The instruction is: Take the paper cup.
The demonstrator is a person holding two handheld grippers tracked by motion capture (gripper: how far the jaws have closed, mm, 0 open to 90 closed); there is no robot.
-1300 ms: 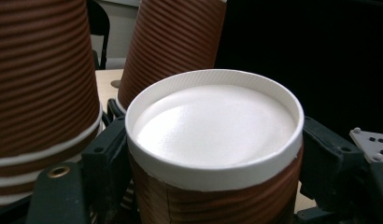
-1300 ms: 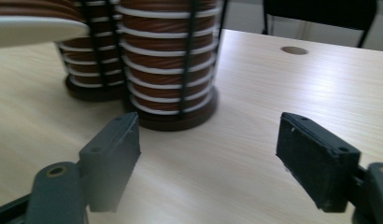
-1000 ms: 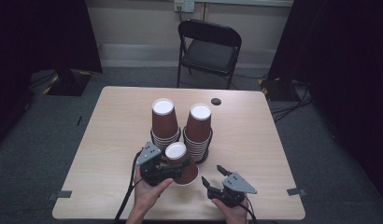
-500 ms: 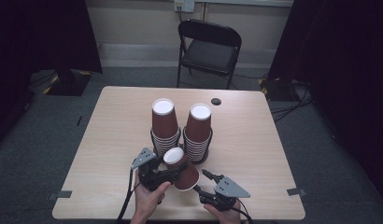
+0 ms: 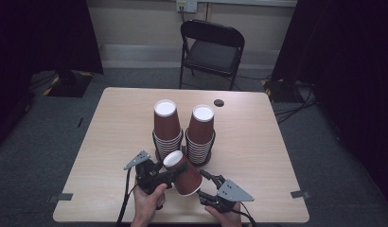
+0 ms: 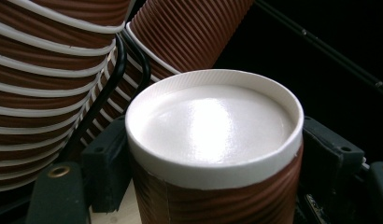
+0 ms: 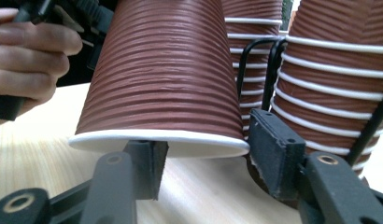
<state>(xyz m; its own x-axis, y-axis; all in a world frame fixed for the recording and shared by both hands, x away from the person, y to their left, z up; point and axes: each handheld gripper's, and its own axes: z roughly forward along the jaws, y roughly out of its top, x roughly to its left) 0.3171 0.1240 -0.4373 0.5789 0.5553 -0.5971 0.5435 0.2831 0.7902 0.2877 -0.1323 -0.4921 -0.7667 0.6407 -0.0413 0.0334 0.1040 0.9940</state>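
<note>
In the high view, a brown paper cup [image 5: 182,171] sits low in the middle of the frame, upside down and tipped, with its white bottom pointing up and to the left. The left gripper [image 5: 169,173] is clamped tight around the cup near that white end; in the left gripper view the cup [image 6: 213,144] stands in the middle of the frame with a black jaw pressed on each side. The right gripper [image 5: 207,182] is at the lower right of the cup, by its wide rim. Its jaws have just been closing, and in the right gripper view the cup [image 7: 166,79] has its rim between them, one jaw under the rim and one beside it, but the pads do not press on it yet. The left hand [image 7: 31,56] shows at the upper left of that view. Behind the cup, in the middle of the table [image 5: 111,137], stand two stacks of the same ribbed cups, the left stack [image 5: 166,127] and the right stack [image 5: 200,135], side by side in a black wire holder [image 7: 255,60]. No writing or brand can be read on any cup. A black chair [image 5: 213,47] stands at the top of the frame, past the table.
</note>
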